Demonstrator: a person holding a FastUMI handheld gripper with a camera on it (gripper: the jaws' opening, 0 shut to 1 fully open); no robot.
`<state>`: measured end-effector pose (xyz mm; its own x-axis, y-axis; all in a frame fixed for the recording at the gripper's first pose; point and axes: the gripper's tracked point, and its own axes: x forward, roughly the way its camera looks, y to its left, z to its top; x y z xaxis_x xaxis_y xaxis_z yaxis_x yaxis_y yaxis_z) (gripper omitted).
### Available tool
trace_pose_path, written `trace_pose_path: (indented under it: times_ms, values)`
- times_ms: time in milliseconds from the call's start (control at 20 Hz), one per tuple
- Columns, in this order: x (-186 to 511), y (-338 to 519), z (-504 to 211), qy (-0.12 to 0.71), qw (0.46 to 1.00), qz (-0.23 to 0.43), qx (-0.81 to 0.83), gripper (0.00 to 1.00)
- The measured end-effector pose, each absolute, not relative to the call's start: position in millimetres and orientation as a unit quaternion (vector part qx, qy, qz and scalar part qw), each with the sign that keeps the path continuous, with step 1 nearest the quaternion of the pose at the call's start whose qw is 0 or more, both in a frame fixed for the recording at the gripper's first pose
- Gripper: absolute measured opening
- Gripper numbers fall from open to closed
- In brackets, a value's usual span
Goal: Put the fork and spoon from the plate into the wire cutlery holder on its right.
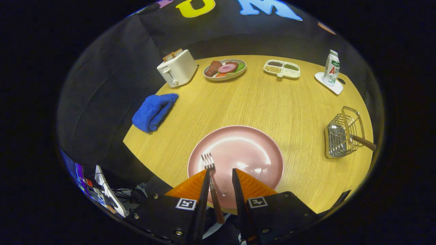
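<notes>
A pink plate [245, 149] sits on the wooden table just ahead of my fingers. A fork [208, 162] with a brown handle lies on the plate's left part, tines pointing away from me. Its handle runs back between my fingers, close beside the left one and apart from the right one. My gripper [220, 173] is open above the plate's near rim. The wire cutlery holder [342, 134] stands to the right of the plate. A wooden-handled utensil [363, 142], apparently the spoon, rests in it with the handle sticking out to the right.
At the table's far side stand a white toaster [177, 68], a plate of food [224, 69], a divided snack tray [282, 68] and a can on a white coaster [331, 68]. A blue cloth [153, 111] lies at the left edge.
</notes>
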<state>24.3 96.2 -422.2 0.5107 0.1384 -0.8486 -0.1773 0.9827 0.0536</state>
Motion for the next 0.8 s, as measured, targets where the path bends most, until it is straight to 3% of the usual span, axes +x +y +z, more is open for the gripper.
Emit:
trace_pose_path:
  times_ms: [300,800]
  values:
    - [10,121,-457,0.518,0.845,0.119,-0.062,0.4]
    - [7,105,-491,0.551,0.822,0.108,-0.094,0.41]
